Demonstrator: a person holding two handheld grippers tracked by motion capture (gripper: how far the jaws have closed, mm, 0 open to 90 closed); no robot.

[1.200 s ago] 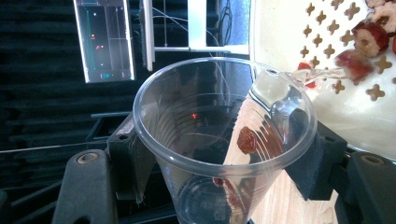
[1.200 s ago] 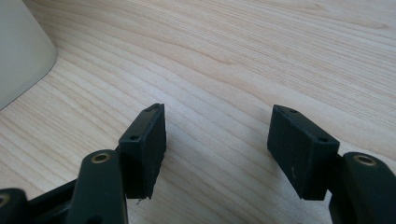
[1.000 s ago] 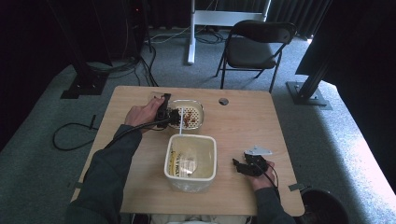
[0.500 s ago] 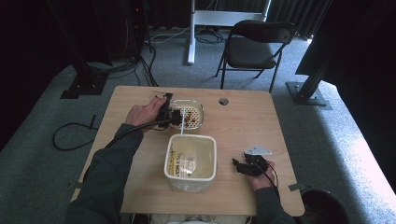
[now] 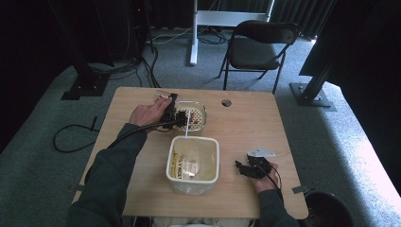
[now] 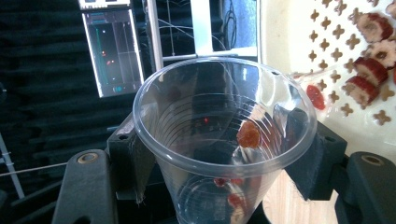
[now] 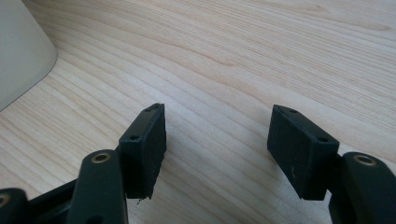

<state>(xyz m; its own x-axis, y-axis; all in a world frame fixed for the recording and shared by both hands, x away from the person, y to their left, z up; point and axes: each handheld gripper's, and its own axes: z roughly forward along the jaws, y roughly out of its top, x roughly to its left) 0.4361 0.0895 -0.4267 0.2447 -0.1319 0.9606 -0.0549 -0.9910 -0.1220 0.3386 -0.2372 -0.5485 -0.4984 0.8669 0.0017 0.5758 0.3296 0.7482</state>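
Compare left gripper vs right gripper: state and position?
Left gripper is shut on a clear plastic cup over the perforated tray; right gripper is open and holds nothing. Left is at the table's far side, right near the front edge beside the white tub. Both have black jaws.

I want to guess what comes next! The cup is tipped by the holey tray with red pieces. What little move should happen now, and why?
Probably tip the cup a little more. The left gripper holds it on its side beside the tray, and a few red pieces cling inside the cup, so more tilt might slide them out.
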